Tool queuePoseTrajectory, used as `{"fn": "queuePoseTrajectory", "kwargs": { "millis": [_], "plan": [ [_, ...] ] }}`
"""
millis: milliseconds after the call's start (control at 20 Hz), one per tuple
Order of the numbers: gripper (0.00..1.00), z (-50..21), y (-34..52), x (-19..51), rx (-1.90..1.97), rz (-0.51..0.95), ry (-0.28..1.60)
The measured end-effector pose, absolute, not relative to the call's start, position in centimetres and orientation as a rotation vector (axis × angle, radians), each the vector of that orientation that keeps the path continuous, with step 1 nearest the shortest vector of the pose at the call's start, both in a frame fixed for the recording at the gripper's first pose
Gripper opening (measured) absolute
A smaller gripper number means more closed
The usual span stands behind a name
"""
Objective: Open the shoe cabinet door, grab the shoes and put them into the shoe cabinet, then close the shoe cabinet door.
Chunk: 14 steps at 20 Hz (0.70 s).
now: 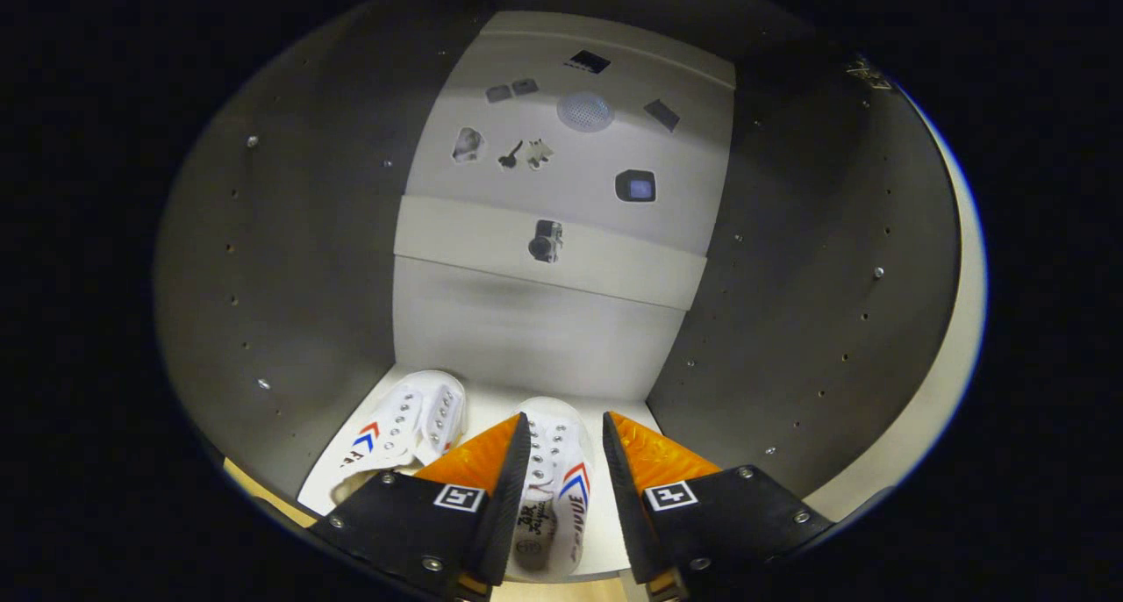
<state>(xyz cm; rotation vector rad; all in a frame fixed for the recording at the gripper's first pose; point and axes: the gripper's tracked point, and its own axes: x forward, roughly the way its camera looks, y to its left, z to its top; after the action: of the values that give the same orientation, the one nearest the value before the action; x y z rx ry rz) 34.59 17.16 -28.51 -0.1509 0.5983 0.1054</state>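
Inside the shoe cabinet (289, 260), looking toward its pale back panel (535, 321). Two white sneakers on the bottom shelf (491, 409), toes pointing at the back panel, side by side. Right sneaker (553, 488) lying in the gap of the hand-held gripper (566, 431), long axis running straight along the fingers, heel nearest, toe just past the fingertips. Left sneaker (408, 431) just beside the left finger, angled slightly outward, partly hidden behind it. Fingers spread moderately wide, a visible gap on the right side of the shoe; left finger close against or overlapping the shoe's edge, contact not clear. Probably not clamped, so likely a release with both shoes already placed. Stickers (526, 154) scattered on the upper back panel. Cabinet side walls close on both sides of the fingers. Next move by this reading: straight withdrawal backward along the shoe's axis, keeping the fingers clear of the laces, then the door still to close.
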Motion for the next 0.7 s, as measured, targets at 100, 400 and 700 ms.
{"fn": "queuePoseTrajectory", "kwargs": {
  "millis": [100,400,700],
  "plan": [
    [0.56,-27.1,16.9,33.8,-0.123,0.108,0.589],
    [0.65,-22.7,16.4,30.2,-0.052,0.139,0.572],
    [0.80,-18.3,15.8,24.3,-0.027,0.164,0.510]
  ]
}}
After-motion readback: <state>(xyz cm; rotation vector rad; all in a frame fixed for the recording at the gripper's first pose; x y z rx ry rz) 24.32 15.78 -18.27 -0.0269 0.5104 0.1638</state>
